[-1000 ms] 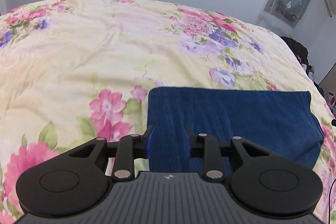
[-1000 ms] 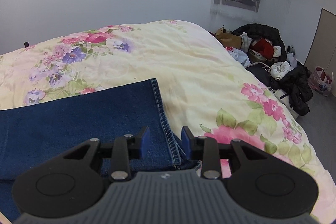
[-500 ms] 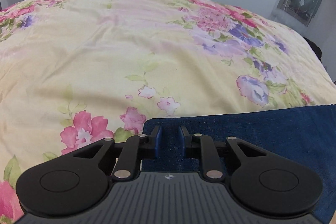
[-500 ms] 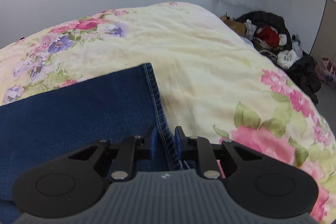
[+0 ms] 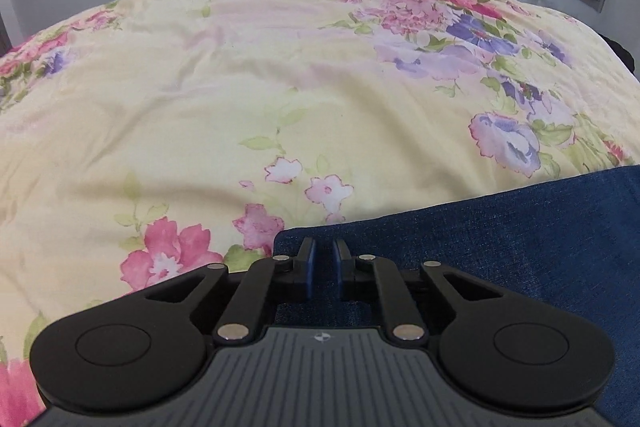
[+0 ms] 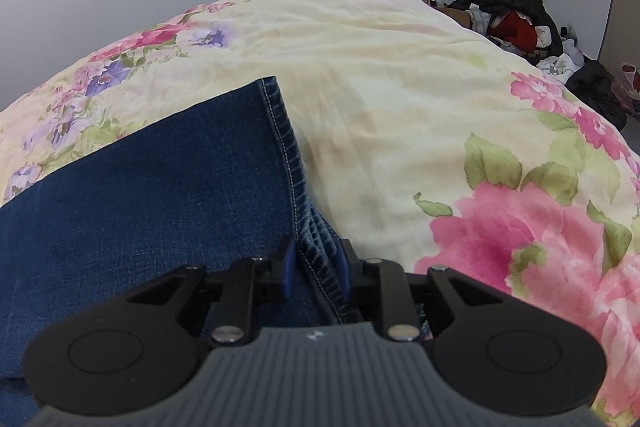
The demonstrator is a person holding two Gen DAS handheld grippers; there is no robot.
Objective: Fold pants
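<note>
Both my grippers have dropped onto the pants (image 6: 152,195), which lie on the bed (image 5: 240,99). My left gripper (image 5: 323,259), jaws closing, pinches their left corner; my right gripper (image 6: 314,259), jaws easing open, straddles the stitched hem, so the next fold can begin.

Between your left gripper's (image 5: 323,251) blue pads sits plain dark blue denim, the pants (image 5: 520,247). Ahead of those fingers the bedspread (image 5: 200,99) is pale yellow with pink and purple flowers and green leaves. At your right gripper's (image 6: 316,253) blue pads, the pants' hem shows pale stitching and faded ridges. Both gripper bodies are black and grey.
</note>
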